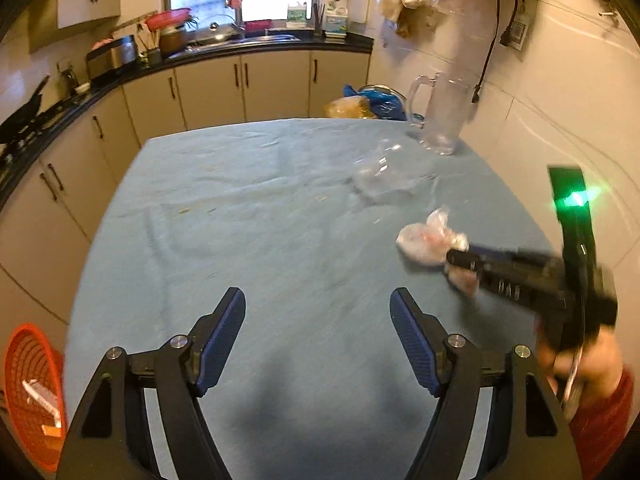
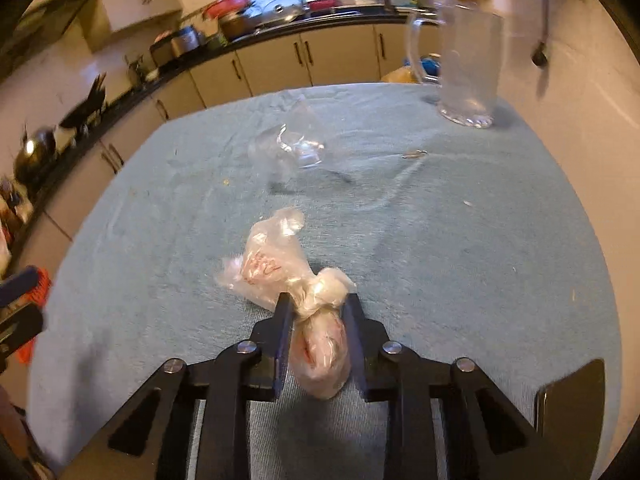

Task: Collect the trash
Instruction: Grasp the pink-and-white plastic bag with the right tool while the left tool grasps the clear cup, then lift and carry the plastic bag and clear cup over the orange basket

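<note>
My right gripper (image 2: 317, 300) is shut on a crumpled white plastic bag with red print (image 2: 276, 272), holding it just above the blue tablecloth. The left wrist view shows the same bag (image 1: 428, 242) at the tips of the right gripper (image 1: 460, 264), at the table's right side. A crumpled clear plastic wrapper (image 2: 292, 148) lies farther back on the cloth; it also shows in the left wrist view (image 1: 384, 178). My left gripper (image 1: 318, 304) is open and empty over the near middle of the table.
A tall clear glass pitcher (image 1: 444, 116) stands at the table's far right corner, also in the right wrist view (image 2: 468, 64). An orange basket (image 1: 34, 396) with scraps sits on the floor at the left. Kitchen cabinets and counter (image 1: 224, 52) run behind and left. Small crumbs (image 2: 414, 155) dot the cloth.
</note>
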A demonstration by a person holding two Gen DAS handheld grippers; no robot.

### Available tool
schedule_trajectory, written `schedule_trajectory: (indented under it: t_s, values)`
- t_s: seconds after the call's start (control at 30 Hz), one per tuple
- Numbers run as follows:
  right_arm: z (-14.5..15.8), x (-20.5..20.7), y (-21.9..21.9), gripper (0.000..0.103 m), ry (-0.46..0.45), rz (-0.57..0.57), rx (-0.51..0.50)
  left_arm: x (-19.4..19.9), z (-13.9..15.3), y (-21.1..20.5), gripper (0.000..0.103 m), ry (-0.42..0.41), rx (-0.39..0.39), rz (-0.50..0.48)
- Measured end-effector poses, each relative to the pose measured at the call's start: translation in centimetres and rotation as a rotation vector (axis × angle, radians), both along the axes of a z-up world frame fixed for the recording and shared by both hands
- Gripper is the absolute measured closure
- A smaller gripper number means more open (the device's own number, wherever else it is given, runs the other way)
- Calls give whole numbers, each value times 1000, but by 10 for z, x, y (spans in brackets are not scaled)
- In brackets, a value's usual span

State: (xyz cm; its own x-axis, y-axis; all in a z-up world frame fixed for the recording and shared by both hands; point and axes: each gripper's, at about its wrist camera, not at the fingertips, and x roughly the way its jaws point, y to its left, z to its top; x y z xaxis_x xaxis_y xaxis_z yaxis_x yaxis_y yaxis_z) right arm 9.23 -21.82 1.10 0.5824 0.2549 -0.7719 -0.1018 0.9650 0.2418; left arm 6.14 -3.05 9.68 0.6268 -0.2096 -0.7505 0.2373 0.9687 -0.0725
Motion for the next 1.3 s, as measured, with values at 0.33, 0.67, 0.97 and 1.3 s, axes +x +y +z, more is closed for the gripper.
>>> schedule_trajectory:
  t_s: [0.33, 0.67, 0.97, 1.3]
  values:
    - [17, -16, -61, 76, -90, -273, 201, 113, 10, -67, 29, 122, -128, 134]
    - [17, -28, -92, 76, -75, -420, 317, 205, -16, -130, 44, 171, 4, 166]
    - [21, -30, -91, 76, -76, -384, 339, 186, -26, -127, 92, 167, 128, 102]
    - [35, -37, -44, 75, -143, -195, 282, 77, 6, -13, 95, 31, -12, 105]
